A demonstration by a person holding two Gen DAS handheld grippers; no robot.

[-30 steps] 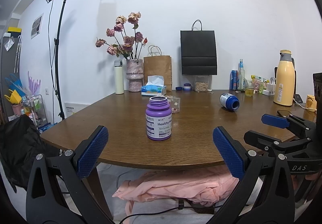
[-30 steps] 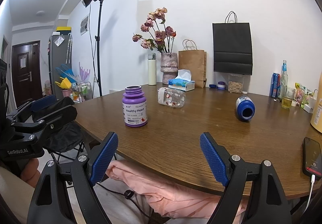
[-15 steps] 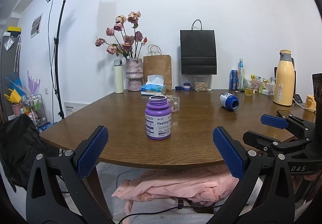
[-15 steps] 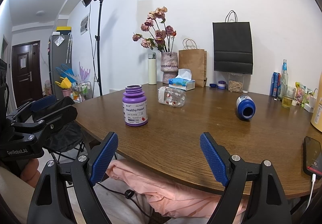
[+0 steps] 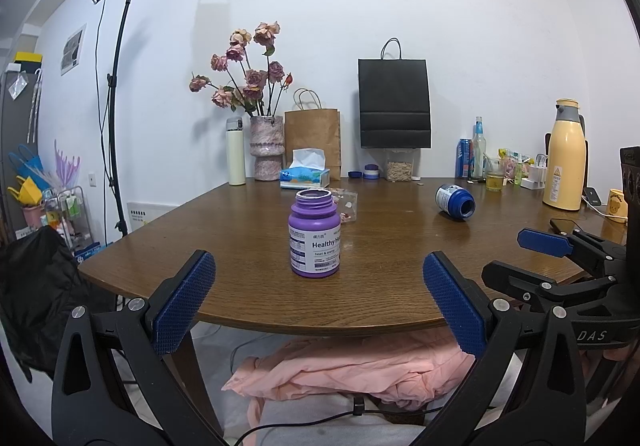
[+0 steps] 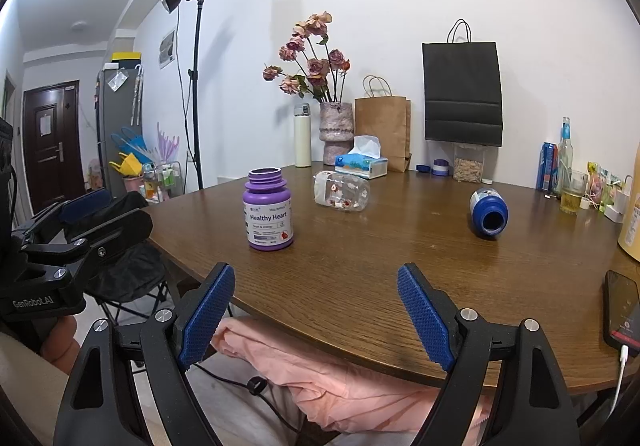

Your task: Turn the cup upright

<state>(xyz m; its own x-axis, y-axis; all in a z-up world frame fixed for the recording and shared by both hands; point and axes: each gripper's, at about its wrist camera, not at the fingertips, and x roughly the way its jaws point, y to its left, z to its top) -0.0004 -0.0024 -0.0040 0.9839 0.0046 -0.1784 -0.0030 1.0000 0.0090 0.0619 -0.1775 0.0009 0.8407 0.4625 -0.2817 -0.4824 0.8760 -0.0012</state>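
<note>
blue bottle [image 6: 489, 212] lying beyond right gripper [image 6: 316, 312]

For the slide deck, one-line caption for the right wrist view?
Open right gripper at the table edge; purple bottle upright, clear bottle and blue bottle on their sides.

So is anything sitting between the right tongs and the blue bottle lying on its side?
Nothing visible. From the right tongs, only bare table leads to the blue bottle. The upright purple bottle and the tipped clear bottle sit off to the left of that line.
</note>
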